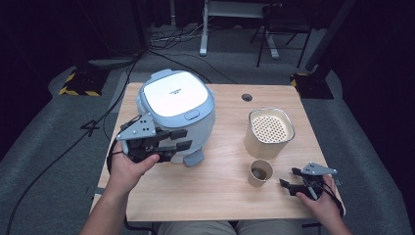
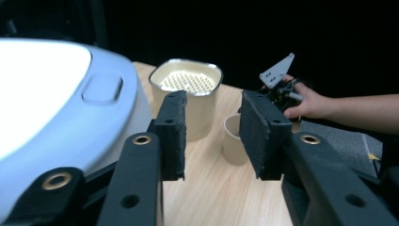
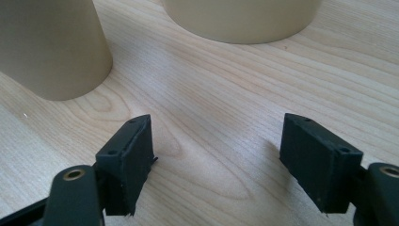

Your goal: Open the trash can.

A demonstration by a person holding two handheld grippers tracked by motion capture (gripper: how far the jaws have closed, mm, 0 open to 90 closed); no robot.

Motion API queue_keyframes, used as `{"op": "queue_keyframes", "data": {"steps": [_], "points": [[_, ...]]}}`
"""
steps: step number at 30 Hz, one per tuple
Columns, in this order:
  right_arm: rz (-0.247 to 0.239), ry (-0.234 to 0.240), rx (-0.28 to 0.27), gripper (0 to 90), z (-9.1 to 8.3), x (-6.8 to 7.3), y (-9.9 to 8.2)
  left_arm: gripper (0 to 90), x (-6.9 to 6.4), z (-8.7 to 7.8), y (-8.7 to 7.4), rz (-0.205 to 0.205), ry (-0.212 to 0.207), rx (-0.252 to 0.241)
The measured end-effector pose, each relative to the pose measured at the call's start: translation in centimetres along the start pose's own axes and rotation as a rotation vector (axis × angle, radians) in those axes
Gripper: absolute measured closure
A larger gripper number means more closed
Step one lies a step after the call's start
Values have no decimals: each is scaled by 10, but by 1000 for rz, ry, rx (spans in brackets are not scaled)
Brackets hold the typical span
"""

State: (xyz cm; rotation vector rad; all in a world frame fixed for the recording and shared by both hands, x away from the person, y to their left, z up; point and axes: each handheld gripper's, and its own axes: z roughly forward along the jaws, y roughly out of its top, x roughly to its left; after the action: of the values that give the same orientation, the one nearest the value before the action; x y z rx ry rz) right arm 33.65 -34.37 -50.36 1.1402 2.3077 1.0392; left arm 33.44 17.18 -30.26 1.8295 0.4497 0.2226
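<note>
Left gripper (image 1: 178, 139) raised beside the rounded pale-blue rice cooker with its white lid (image 1: 176, 108), jaws partly apart, gripping nothing; cooker just ahead and leftward, touching or not unclear. Right gripper (image 1: 288, 179) low on the wooden table (image 1: 215, 196), jaws apart, empty, small beige paper cup (image 1: 260, 172) close beside, open tabletop between

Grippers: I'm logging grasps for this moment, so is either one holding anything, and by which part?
Nothing is held. The left gripper is open beside the rice cooker; the right gripper is open above bare table.
</note>
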Motion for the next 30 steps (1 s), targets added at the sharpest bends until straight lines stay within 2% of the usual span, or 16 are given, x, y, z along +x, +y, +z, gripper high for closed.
{"op": "queue_keyframes", "data": {"steps": [2,4,8,9,10,11,14,16,17,19,21,25,30], "points": [[0,0,0,266,0,0,0,693,2,1,3,5,-11,1],[0,0,0,266,0,0,0,749,10,2,11,26,-33,5],[0,0,0,266,0,0,0,849,18,2,18,23,-25,7],[-1,1,0,272,0,0,0,860,22,2,22,0,1,19],[-2,2,-2,277,0,0,0,866,24,2,24,-10,28,33],[-7,2,-2,281,-1,0,-1,867,25,3,26,-16,36,34],[-9,4,-2,283,-1,0,-1,875,31,6,29,-37,11,8],[-9,4,-2,284,-1,0,-1,879,36,8,31,-47,24,-1],[-9,5,-2,283,-1,0,-1,882,38,9,32,-58,41,4],[-9,5,-2,283,-1,0,-1,892,42,10,32,-88,106,23],[-10,7,-3,284,-1,0,-1,894,46,12,32,-108,132,23],[-10,8,-3,284,-2,0,-1,895,51,16,31,-110,119,24],[-11,10,-3,285,-2,-1,-1,898,50,25,30,-86,123,65]]}}
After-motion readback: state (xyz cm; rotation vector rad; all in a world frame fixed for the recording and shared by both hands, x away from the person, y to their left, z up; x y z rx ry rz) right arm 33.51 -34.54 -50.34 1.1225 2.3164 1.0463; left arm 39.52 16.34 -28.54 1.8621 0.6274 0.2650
